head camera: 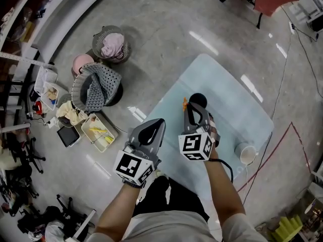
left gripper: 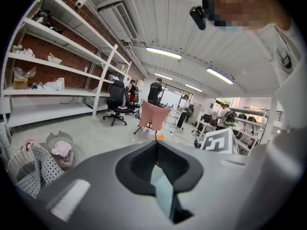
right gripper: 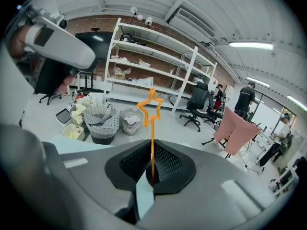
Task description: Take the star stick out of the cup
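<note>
An orange star stick point(right gripper: 151, 110) stands between the jaws of my right gripper point(right gripper: 152, 147), which is shut on its thin stem; the star end points away from the gripper. In the head view the star stick point(head camera: 184, 103) shows as a small orange tip just left of a black cup point(head camera: 198, 99) on the pale blue table point(head camera: 237, 110), with my right gripper point(head camera: 193, 114) close beside the cup. The stick's lower end is hidden. My left gripper point(head camera: 157, 126) hovers at the table's left edge, shut with nothing in it; the left gripper point(left gripper: 156, 145) view confirms this.
A white cup point(head camera: 247, 154) stands near the table's right front edge. On the floor to the left are laundry baskets point(head camera: 96, 89), a pink stool point(head camera: 82, 63) and small bins point(head camera: 98, 131). A cable point(head camera: 282, 84) runs past the table's right.
</note>
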The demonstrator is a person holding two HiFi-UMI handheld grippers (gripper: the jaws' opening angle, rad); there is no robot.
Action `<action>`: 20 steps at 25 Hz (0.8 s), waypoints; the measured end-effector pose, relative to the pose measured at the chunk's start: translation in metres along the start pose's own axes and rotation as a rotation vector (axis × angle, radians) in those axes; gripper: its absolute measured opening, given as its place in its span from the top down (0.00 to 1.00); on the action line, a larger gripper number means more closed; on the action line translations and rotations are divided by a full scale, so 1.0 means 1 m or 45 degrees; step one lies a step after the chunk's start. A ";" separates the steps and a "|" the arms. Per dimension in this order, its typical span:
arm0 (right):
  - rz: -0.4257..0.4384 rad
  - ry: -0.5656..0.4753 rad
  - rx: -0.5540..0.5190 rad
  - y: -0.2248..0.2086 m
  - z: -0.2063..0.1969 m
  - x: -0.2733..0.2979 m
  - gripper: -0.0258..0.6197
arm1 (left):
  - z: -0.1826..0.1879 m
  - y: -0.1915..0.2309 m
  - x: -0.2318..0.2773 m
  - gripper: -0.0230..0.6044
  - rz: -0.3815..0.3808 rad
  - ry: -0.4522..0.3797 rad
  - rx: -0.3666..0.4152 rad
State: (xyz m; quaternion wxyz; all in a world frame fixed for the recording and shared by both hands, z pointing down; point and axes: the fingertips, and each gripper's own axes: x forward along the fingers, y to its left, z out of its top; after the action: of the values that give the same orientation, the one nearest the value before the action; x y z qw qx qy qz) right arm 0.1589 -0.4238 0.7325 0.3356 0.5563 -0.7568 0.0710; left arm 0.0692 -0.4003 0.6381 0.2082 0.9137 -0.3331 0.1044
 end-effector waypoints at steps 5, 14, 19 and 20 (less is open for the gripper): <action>-0.025 -0.044 0.045 -0.010 0.015 -0.022 0.92 | 0.008 -0.012 -0.006 0.95 -0.027 -0.028 0.015; -0.109 -0.190 0.234 -0.041 0.060 -0.092 0.92 | 0.025 -0.039 -0.029 0.95 -0.082 -0.068 0.027; -0.128 -0.278 0.337 -0.045 0.082 -0.135 0.92 | 0.036 -0.054 -0.048 0.95 -0.114 -0.080 0.038; -0.129 -0.292 0.351 -0.044 0.088 -0.142 0.92 | 0.040 -0.055 -0.052 0.95 -0.119 -0.084 0.043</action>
State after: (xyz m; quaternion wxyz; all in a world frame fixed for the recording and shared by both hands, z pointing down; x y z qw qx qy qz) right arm 0.1829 -0.3691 0.5702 0.1710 0.6388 -0.7443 0.0933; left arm 0.0673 -0.3507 0.5683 0.1863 0.9346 -0.2948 0.0700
